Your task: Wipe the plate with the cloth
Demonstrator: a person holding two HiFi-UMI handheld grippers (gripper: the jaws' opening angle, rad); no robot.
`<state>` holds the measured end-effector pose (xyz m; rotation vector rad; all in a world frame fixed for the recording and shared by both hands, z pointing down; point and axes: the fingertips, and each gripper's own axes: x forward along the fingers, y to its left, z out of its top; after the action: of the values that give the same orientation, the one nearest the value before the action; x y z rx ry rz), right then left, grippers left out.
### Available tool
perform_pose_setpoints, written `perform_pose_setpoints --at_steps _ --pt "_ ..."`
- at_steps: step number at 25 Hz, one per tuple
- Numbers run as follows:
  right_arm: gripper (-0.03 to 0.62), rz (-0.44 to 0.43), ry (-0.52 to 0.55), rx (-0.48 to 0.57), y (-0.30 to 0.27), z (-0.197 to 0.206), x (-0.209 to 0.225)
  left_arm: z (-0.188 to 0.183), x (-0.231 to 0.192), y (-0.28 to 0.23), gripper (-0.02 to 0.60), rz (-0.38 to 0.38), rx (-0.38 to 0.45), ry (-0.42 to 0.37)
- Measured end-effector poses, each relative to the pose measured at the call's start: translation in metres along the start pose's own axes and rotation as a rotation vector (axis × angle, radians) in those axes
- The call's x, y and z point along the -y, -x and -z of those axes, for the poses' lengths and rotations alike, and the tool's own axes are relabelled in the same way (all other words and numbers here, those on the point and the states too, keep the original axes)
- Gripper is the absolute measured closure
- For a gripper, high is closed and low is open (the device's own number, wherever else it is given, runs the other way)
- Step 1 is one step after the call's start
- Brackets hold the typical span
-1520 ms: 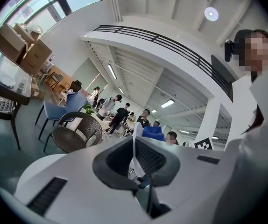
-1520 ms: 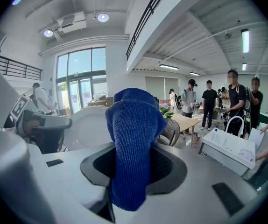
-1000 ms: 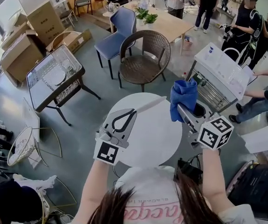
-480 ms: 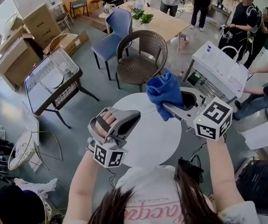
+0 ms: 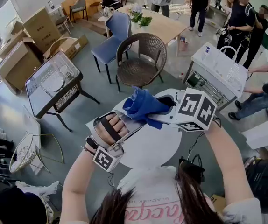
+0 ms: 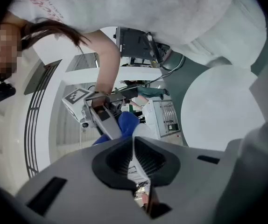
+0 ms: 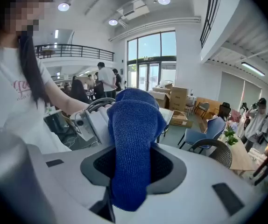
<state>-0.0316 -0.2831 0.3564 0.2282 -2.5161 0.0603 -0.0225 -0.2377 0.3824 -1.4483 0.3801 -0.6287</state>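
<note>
My left gripper is held up over the round white table, rolled onto its side. In the left gripper view its jaws are shut on the thin rim of the white plate, which shows edge-on. My right gripper is shut on the blue cloth, which bunches out past the fingertips. The cloth sits right against the plate, just beyond the left jaws. In the head view the plate is mostly hidden behind the left gripper and the cloth.
A brown wicker chair and a blue chair stand beyond the table. A glass-topped side table is at the left, with cardboard boxes behind it. A white cart is at the right. Several people stand at the back.
My right gripper has swung left with the cloth, from the table's right edge up against the left gripper. The left gripper has rolled over, turning the plate with it.
</note>
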Motion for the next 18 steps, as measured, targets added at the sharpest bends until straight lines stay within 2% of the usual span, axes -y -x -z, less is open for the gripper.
perform_pose_setpoints --at_steps 5,7,13,18 --pt "0.441 -0.041 -0.070 0.024 -0.007 0.007 0.009 0.001 0.005 0.006 0.561 0.023 0.002 -0.025" --pt "0.441 -0.014 -0.100 0.014 -0.004 0.016 0.022 -0.004 0.001 0.006 0.561 0.023 0.005 -0.030" --pt "0.441 0.081 -0.141 -0.124 -0.014 0.068 0.059 -0.014 0.000 0.005 0.558 0.035 0.023 -0.046" --pt "0.441 0.139 -0.199 -0.144 -0.029 0.092 0.080 -0.011 0.004 0.009 0.557 0.045 0.033 -0.033"
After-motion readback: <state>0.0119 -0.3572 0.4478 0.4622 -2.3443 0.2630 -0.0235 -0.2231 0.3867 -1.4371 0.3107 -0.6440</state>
